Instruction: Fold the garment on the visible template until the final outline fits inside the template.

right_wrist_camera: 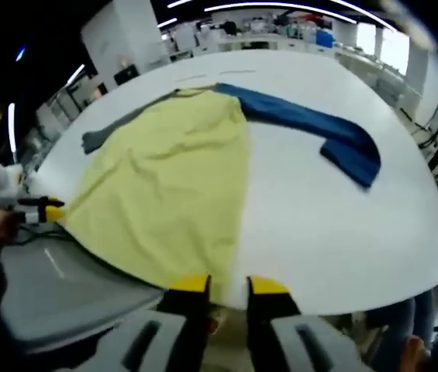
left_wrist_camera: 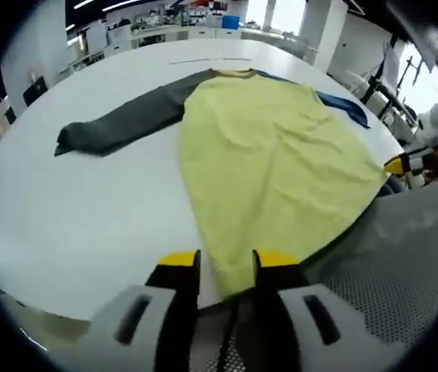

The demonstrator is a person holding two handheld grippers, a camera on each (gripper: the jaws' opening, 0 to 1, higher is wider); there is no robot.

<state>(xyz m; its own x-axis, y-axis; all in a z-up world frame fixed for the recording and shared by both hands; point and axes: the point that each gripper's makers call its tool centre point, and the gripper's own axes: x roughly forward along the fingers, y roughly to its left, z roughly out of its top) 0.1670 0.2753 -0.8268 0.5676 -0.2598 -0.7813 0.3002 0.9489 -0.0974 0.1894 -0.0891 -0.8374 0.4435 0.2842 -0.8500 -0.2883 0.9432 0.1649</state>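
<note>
We're looking at the shirt (left_wrist_camera: 273,170) spread flat on the white table (left_wrist_camera: 102,225), yellow body down the middle, grey sleeve (left_wrist_camera: 118,128) thrown out to one side of it and blue sleeve (right_wrist_camera: 312,124) to the other. Its long axis runs from the hem at the near table edge straight away to the collar at the far side, so both of our grippers face up the length of the shirt.

The left gripper (left_wrist_camera: 226,263) sits right at the hem corner on the grey-sleeve side, jaws parted, with the yellow cloth lying in the gap between them; we can't quite tell whether they're touching the fabric or just bracketing it. The right gripper (right_wrist_camera: 229,285) is at the opposite hem corner, on the blue-sleeve side, jaws likewise apart and gripping nothing we can see. In our judgement both are equally near, one per corner, which suits lifting the hem and carrying it away toward the collar.

We can't make out a template outline around the shirt from here, only a faint line on the table beyond the collar. The table is smooth and bare around the shirt. Behind it we see an open lab room with benches, shelving and strip lights.
</note>
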